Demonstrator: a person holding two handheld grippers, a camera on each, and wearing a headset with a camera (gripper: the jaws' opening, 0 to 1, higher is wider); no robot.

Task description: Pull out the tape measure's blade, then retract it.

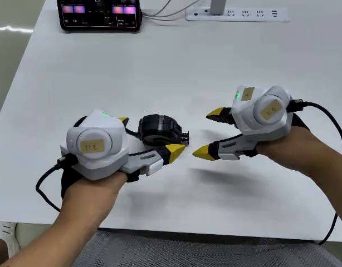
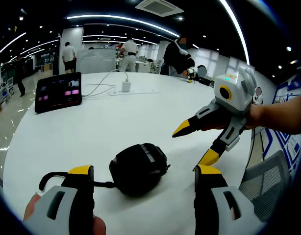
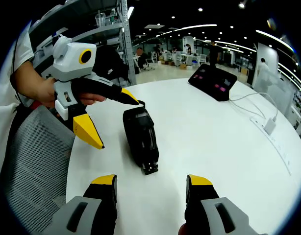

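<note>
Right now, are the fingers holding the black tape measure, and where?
Nothing is held. The tape measure lies on the table between the left gripper's open fingers, not pinched; the right gripper is open too.

The tape measure [image 1: 160, 129] lies between the 2 spread jaws of the left gripper [image 1: 150, 134], which wall off its near and far sides. Its right end faces a bare strip of table [image 1: 176, 67] running to the right gripper [image 1: 206, 133], whose jaws also stand apart. Beyond both, the tabletop is free up to the tablet [image 1: 99, 14] and the power strip [image 1: 238, 14] with its cables at the far edge.
</note>
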